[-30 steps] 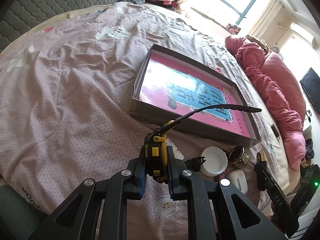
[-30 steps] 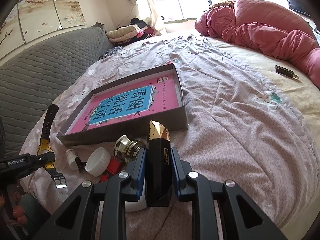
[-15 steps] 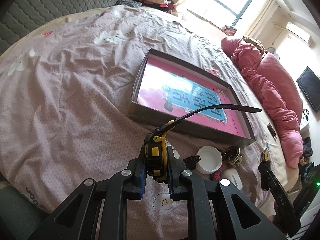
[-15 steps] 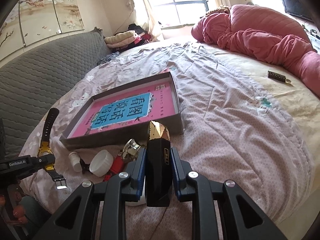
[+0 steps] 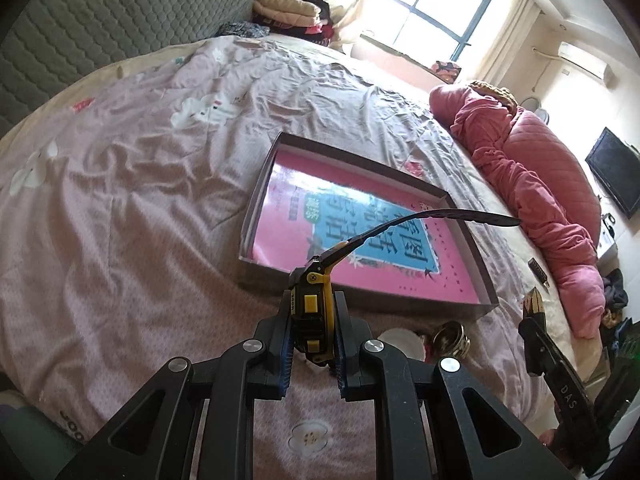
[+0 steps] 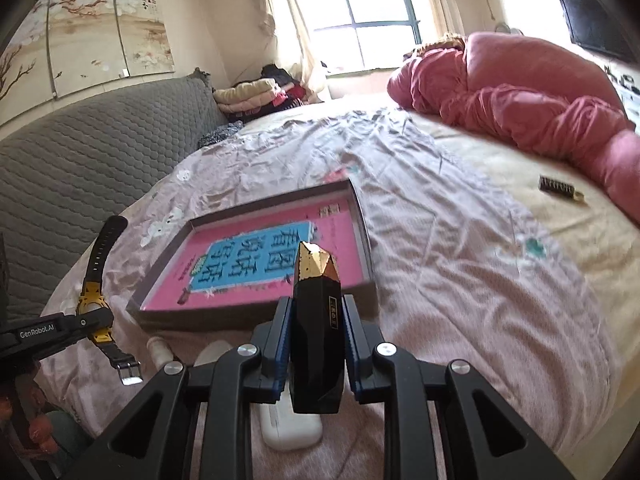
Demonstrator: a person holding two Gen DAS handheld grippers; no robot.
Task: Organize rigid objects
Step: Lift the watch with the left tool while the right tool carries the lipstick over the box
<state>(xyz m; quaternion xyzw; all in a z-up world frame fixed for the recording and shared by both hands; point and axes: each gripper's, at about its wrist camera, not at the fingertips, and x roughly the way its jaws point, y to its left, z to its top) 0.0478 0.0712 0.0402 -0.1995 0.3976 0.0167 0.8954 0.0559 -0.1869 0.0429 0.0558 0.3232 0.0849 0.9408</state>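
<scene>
— What's the left tool [image 5: 312, 330] doing?
— Clamped on a yellow-and-black watch [image 5: 311, 312], strap arching forward; the shallow box [image 5: 460, 216] with a pink book lies just ahead on the bed [image 5: 120, 200].
— And the right tool [image 6: 316, 336]?
— Clamped on an upright black bottle with a gold cap [image 6: 317, 320], the same box beyond it.
</scene>
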